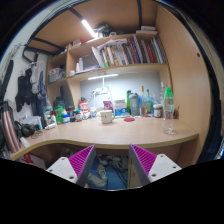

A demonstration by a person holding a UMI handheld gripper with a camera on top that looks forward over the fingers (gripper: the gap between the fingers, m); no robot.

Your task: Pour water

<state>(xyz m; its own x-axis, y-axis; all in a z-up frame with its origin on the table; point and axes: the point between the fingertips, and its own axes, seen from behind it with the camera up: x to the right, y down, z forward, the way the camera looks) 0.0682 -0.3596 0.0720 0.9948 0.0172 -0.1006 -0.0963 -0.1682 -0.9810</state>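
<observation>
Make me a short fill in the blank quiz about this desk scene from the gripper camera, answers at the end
1. The gripper has its fingers ____, with nothing between them.
2. The row of books stands on a ____ above the desk.
3. The green-capped bottle stands on the desk, ____ the fingers.
4. The pads on the fingers are coloured ____.

Missing words: open; shelf; beyond; pink

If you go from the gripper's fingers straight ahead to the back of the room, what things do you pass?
The gripper, its fingers open with nothing between them → the wooden desk edge → the white cup on the desk → the books on the shelf high above.
</observation>
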